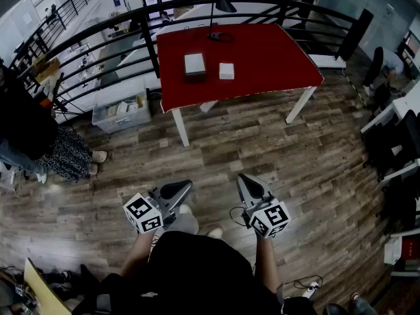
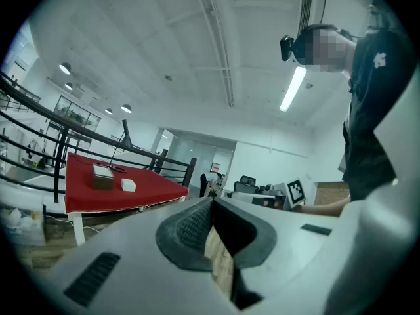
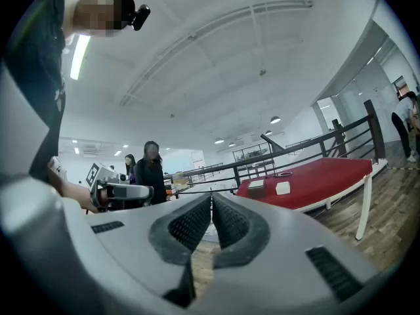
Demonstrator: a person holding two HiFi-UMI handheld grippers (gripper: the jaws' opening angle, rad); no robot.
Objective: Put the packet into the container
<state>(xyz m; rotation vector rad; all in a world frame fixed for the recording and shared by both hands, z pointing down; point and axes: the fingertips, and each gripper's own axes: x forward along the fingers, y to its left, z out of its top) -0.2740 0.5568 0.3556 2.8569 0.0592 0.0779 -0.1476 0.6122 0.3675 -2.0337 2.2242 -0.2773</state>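
Note:
A red table (image 1: 262,51) stands well ahead of me. On it sit a grey box-shaped container (image 1: 195,64) and, just to its right, a small white packet (image 1: 226,71). My left gripper (image 1: 187,184) and right gripper (image 1: 241,177) hang low near my body over the wooden floor, far short of the table. Both are shut, with nothing between the jaws. The left gripper view shows its gripper (image 2: 211,201) with tips together, and the container (image 2: 102,174) and packet (image 2: 128,185) far off. In the right gripper view its gripper (image 3: 211,195) is shut too, with the container (image 3: 256,186) and packet (image 3: 283,188) in the distance.
A black desk lamp (image 1: 218,4) and a coiled cable stand at the table's back. A black railing (image 1: 98,38) curves behind and left of the table. A clear plastic crate (image 1: 121,113) sits on the floor at left. A person (image 1: 33,136) stands far left; desks line the right.

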